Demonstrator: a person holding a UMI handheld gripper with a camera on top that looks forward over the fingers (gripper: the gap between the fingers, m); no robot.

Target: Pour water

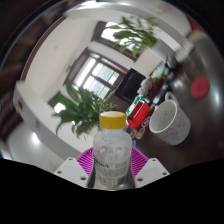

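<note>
The hand-held gripper (112,172) grasps a yellow-capped bottle (112,150) upright between both pads (87,160). A white cup (170,122) stands on the desk (200,135) beyond, near a plant (82,108).

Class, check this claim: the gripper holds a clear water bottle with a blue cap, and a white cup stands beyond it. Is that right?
Not quite. The gripper view shows the water bottle has a yellow cap, not blue. The rest holds: the gripper holds the bottle between its fingers, and the white cup stands beyond it.

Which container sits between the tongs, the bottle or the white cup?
The yellow-capped bottle, gripped between the tongs; the white cup stands beyond, apart.
</note>
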